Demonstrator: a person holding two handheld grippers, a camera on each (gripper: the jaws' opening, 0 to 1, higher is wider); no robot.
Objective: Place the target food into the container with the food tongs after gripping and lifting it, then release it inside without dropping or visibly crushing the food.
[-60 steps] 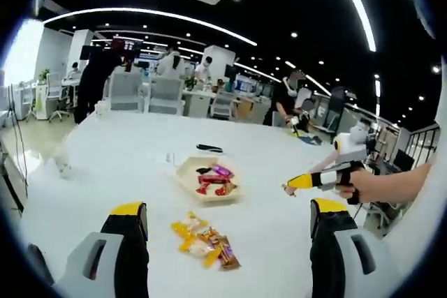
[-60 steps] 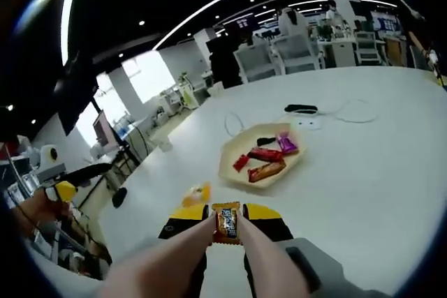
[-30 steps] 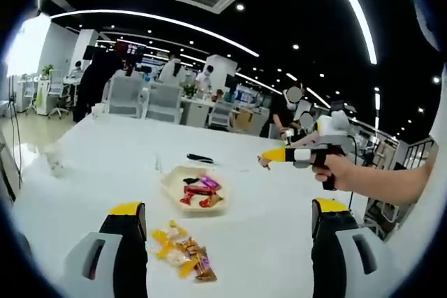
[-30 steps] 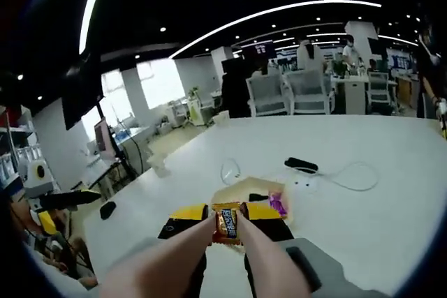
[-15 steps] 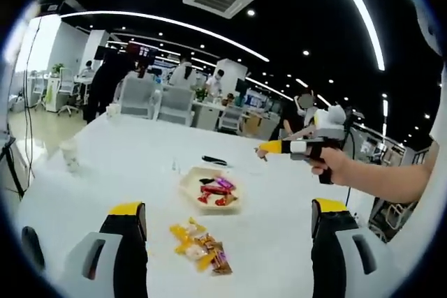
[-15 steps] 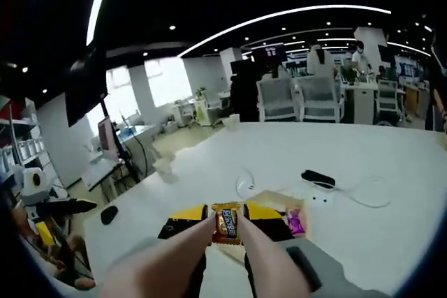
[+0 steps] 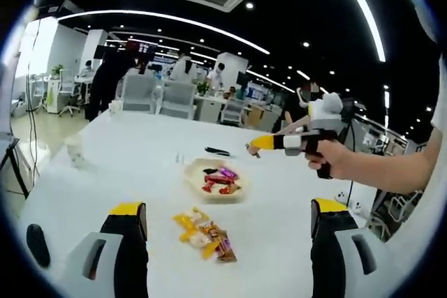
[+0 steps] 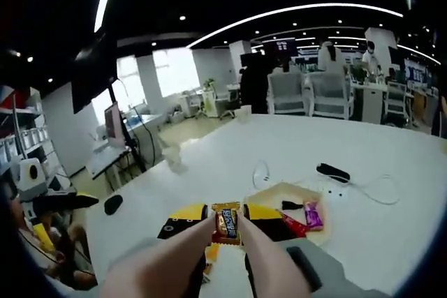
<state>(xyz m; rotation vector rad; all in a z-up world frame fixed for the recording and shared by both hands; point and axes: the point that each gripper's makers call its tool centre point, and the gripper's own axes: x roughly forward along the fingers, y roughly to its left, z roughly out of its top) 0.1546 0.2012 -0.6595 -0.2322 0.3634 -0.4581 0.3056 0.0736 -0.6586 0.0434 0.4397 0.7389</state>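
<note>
Wrapped candy (image 8: pixel 225 223) pinched upright between the tips of the food tongs (image 8: pixel 230 256), which run forward between the yellow-tipped fingers of the right gripper (image 8: pixel 225 222); fingers closed on the tongs, wrapper flat and apparently not crushed. Carried well above the table (image 8: pixel 391 221), with the shallow cream container (image 8: pixel 279 197) now lying just beyond the tips and to their right, where a second ago it sat partly hidden behind the candy: raised and swung a little to one side, so probably mid-transfer, with a descent over the container and release not yet made. Already in the container: a red bar, a purple sweet (image 8: pixel 312 215) and a dark one. From the left gripper view, right gripper (image 7: pixel 253 148) held high, past the container (image 7: pixel 213 178), in a hand (image 7: pixel 328 158). Left gripper (image 7: pixel 227 218) fingers spread wide apart, holding nothing, above the loose heap of remaining sweets (image 7: pixel 204 236) on the table. Around: a black device (image 8: pixel 333 172) with a white cable behind the container, a paper cup (image 7: pixel 73 151) far off, chairs and people at the back. Nothing between candy and container.
</note>
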